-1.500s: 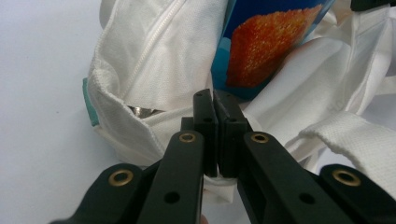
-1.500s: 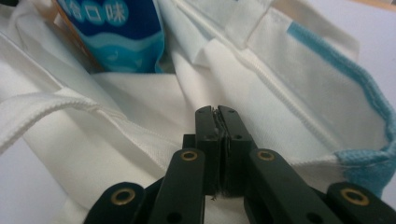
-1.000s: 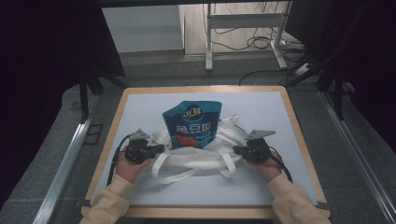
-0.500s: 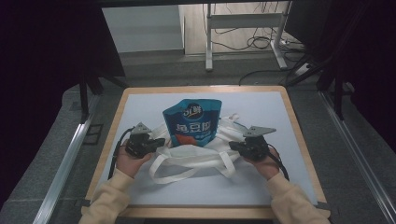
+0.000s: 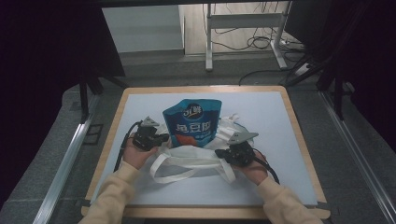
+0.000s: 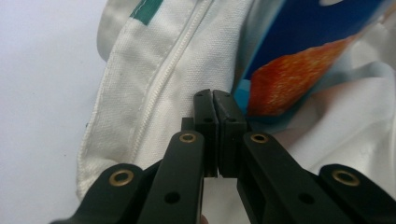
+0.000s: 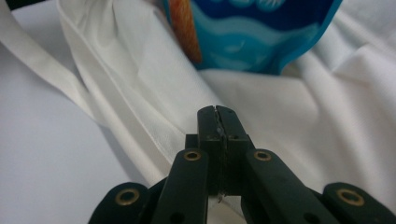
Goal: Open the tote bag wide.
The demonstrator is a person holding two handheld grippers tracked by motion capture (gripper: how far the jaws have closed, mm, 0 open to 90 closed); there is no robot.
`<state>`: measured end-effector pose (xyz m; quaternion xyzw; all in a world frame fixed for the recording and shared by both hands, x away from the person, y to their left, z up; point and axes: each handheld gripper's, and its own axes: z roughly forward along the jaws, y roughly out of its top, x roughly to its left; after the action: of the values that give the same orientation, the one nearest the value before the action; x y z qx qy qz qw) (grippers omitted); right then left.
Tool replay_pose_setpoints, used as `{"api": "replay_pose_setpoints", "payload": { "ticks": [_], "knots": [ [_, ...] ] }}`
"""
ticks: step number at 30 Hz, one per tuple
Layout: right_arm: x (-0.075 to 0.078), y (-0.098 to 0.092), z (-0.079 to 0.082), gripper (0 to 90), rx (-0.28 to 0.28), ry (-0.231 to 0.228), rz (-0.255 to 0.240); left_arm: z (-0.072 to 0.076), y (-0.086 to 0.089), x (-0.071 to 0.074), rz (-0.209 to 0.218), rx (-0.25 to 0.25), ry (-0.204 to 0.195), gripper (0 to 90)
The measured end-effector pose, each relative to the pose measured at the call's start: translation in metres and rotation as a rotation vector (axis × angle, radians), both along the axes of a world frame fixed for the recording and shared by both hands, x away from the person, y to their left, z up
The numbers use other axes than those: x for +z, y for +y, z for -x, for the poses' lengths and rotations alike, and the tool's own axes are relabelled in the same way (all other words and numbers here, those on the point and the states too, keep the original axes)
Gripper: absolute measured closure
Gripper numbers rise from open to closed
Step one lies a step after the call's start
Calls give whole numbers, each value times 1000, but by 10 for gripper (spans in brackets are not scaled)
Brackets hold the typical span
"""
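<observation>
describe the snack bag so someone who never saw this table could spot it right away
On the wood-edged table with a pale blue top, look to the middle, where a white cloth tote bag lies. Standing out of its mouth is a glossy blue snack pouch with white lettering and an orange picture, the one colourful thing there.

Both forearms, in pale yellow sleeves, come in from the near edge of the white-topped table [image 5: 289,140]. The left hand [image 5: 136,156] holds the black two-jaw left gripper [image 5: 164,136] toward the table's middle, jaws pressed together. The right hand [image 5: 254,169] holds the black right gripper [image 5: 219,153] pointing inward, jaws likewise closed.
</observation>
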<state>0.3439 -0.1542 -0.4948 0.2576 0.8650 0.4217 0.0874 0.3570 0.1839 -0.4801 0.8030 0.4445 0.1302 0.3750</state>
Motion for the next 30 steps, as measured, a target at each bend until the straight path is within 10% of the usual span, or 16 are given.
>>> {"api": "replay_pose_setpoints", "payload": {
  "ticks": [30],
  "knots": [
    [-22,1,20,891,46,12,49,-20,-1,-3,40,48,23,887]
  ]
}}
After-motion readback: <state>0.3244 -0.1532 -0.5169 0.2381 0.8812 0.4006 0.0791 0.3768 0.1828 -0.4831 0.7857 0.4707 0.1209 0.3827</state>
